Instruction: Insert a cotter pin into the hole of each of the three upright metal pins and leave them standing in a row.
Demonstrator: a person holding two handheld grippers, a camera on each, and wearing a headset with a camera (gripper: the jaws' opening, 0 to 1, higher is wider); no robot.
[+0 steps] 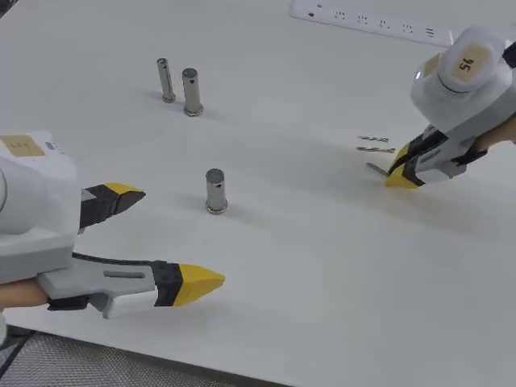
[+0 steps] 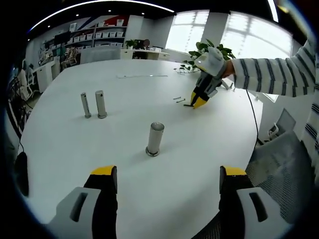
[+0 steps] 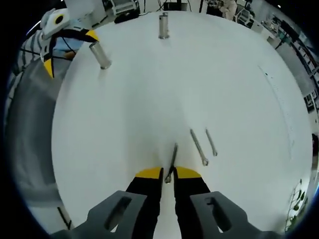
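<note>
Your left gripper [image 1: 171, 235] hung low over the near edge of the white table [image 1: 322, 274]. Its jaws were spread wide, with nothing between them. The near pin [image 1: 214, 190] stood upright on the table just ahead of those jaws, apart from them. The two far pins [image 1: 179, 85] stood upright close together, farther back and a little to the left, well apart from the near one.

Your right gripper [image 1: 401, 179] was down at the table on the right side, tips touching the top. Its jaws were pressed nearly together and pinched the end of one cotter pin [image 3: 172, 162], which lay flat on the table. Two loose cotter pins [image 3: 204, 144] lay side by side just beside it.

The table top was smooth, plain and bright. A white power strip [image 1: 371, 22] lay along its far edge.

In the left gripper view your striped sleeve [image 2: 269, 74] reached in from the right. Behind the table were big bright windows [image 2: 199, 30], a green plant [image 2: 207, 50] and shelves [image 2: 99, 35] with boxes.
</note>
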